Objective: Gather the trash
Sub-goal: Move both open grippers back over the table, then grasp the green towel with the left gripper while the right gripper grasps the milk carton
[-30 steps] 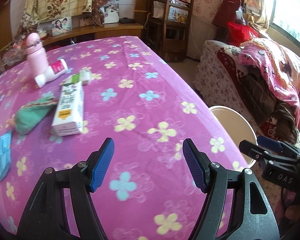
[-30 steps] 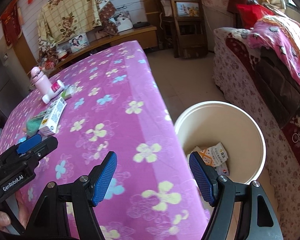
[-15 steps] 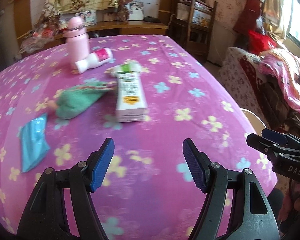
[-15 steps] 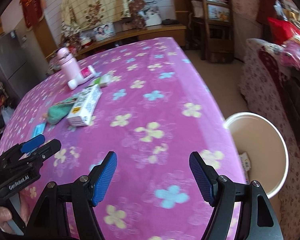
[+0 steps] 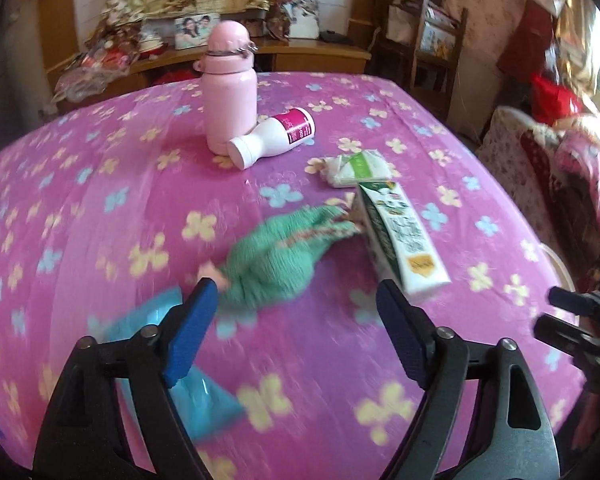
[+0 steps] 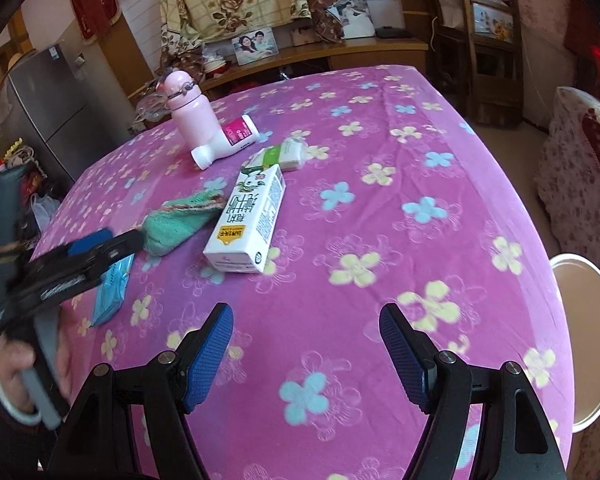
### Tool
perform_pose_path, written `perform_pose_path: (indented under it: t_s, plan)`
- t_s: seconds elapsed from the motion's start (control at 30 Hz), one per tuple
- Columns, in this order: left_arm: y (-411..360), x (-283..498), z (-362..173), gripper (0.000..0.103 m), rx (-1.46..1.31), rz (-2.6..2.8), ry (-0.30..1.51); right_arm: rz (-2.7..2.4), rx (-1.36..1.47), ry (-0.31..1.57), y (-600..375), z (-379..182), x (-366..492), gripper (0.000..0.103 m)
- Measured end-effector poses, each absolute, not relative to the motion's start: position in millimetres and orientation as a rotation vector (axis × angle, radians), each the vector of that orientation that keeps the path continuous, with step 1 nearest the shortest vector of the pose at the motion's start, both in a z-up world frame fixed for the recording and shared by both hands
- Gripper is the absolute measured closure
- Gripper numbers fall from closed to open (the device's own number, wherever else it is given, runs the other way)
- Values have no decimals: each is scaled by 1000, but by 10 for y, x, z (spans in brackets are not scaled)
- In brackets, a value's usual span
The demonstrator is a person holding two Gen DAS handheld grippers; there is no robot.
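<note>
My left gripper (image 5: 296, 328) is open and empty, low over the purple flowered table (image 5: 100, 184), just short of a green knitted cloth (image 5: 276, 256). A blue packet (image 5: 204, 396) lies under its left finger. A white and green carton (image 5: 400, 236) lies to the right, a small white and green packet (image 5: 356, 168) beyond it, and a white bottle (image 5: 272, 140) lies on its side. My right gripper (image 6: 306, 356) is open and empty above bare tablecloth. The carton (image 6: 248, 224), cloth (image 6: 176, 224) and blue packet (image 6: 112, 288) show ahead left of it.
An upright pink flask (image 5: 228, 92) stands behind the white bottle. A cream bin (image 6: 588, 336) stands on the floor off the table's right edge. A sofa with blankets (image 5: 560, 168) is on the right. Wooden chair and shelf stand at the back.
Both grippers swung left and forward from the bin side toward the items on the table. The left one has closed in on the green cloth and blue packet. Both stayed open.
</note>
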State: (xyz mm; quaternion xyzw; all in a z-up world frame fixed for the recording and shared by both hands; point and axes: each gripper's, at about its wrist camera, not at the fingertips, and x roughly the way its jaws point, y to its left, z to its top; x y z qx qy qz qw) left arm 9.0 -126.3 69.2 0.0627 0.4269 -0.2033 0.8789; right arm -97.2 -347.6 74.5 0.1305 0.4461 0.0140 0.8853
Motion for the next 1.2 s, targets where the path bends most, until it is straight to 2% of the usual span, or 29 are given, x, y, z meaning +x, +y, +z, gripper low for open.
perform_pose_path:
  t_s: [0.3, 0.33, 0.37, 0.47, 0.73, 0.77, 0.8, 1.2]
  plan:
    - [-1448, 638, 319, 24, 231, -372, 974, 56, 257, 950, -3432, 669, -545, 28]
    - [-1419, 674, 286, 29, 213, -347, 992, 58, 256, 949, -3409, 663, -477, 28]
    - [-1395, 687, 270, 47, 197, -342, 1006, 59, 256, 951, -3383, 653, -408, 28]
    - [-1238, 692, 305, 54, 119, -336, 1037, 83, 272, 967, -3287, 601, -181, 28]
    - [-907, 513, 518, 55, 6, -272, 1039, 105, 269, 1066, -2926, 345, 537, 29]
    - [-909, 472, 541, 55, 8, -269, 1027, 98, 259, 1073, -2904, 312, 561, 33]
    - [-923, 447, 551, 55, 11, -265, 1021, 81, 251, 1075, -2902, 279, 563, 44]
    - [-1362, -190, 716, 55, 16, -364, 977, 98, 227, 980, -3326, 601, -461, 45]
